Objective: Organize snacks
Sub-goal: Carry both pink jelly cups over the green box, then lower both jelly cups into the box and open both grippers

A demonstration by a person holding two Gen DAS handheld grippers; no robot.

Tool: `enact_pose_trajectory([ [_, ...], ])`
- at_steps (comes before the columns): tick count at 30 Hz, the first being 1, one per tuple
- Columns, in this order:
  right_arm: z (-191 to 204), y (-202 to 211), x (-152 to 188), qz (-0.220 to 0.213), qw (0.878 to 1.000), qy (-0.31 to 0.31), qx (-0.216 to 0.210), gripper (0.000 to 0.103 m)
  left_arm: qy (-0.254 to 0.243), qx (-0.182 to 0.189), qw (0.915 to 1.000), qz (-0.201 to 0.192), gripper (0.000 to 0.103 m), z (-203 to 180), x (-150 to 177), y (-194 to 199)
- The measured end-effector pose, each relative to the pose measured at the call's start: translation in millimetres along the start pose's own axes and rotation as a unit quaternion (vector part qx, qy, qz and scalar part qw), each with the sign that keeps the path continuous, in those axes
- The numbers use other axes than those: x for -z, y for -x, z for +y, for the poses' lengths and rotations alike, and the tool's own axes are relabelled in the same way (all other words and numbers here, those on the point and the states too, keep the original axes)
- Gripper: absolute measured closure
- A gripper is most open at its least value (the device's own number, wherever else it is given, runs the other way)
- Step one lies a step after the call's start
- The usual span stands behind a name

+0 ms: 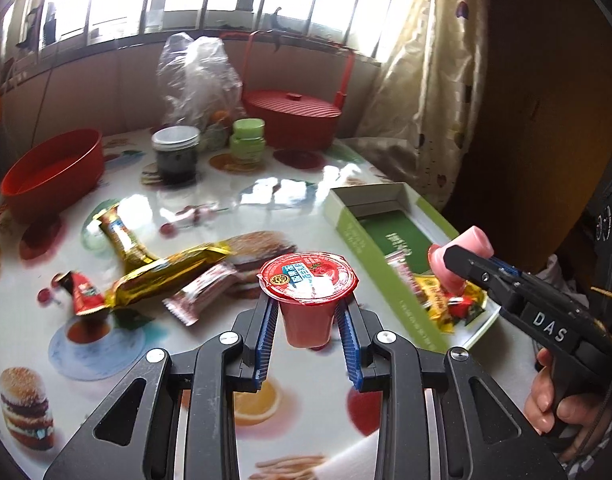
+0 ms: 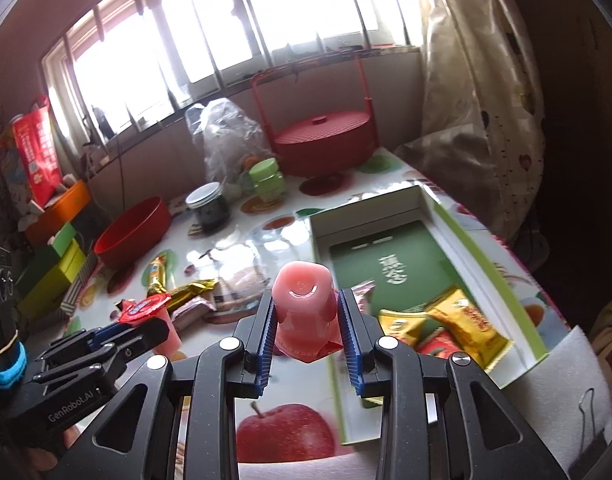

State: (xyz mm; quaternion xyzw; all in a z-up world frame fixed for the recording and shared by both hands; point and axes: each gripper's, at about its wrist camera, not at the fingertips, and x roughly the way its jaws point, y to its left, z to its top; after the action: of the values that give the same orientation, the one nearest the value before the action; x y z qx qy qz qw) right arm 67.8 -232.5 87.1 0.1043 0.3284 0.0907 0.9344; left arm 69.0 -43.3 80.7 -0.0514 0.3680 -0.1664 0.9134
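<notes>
My left gripper [image 1: 308, 316] is shut on a pink jelly cup [image 1: 309, 300] with a red foil lid, held upright above the table. My right gripper [image 2: 305, 328] is shut on a second pink jelly cup [image 2: 304, 312], turned bottom up with its lid downward. In the left wrist view the right gripper [image 1: 460, 268] and its cup [image 1: 464, 248] hang over the near end of the green-rimmed box [image 1: 348, 224]. In the box lie yellow and red snack packets [image 2: 462, 322]. Gold wrapped bars [image 1: 166, 276] and a pink wrapped bar [image 1: 204, 294] lie loose on the table.
A red bowl [image 1: 52, 172] stands at the left. A dark jar [image 1: 176, 154], green tubs [image 1: 248, 138], a clear plastic bag [image 1: 198, 76] and a red lidded basket [image 1: 294, 116] stand at the back. A hand [image 1: 554, 396] grips the right tool. Curtain on the right.
</notes>
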Motion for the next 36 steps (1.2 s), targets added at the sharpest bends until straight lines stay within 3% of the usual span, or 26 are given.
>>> enact_pose_trajectory([
  [19, -59, 15, -2, -0.014, 0.998, -0.048, 0.046, 0.074, -0.035, 0.060, 0.9975, 0.014, 0.072, -54, -24, -31],
  [36, -94, -11, -1, 0.009, 0.995, -0.048, 0.091, 0.074, -0.057, 0.105, 0.9913, 0.055, 0.072, -94, -30, -80],
])
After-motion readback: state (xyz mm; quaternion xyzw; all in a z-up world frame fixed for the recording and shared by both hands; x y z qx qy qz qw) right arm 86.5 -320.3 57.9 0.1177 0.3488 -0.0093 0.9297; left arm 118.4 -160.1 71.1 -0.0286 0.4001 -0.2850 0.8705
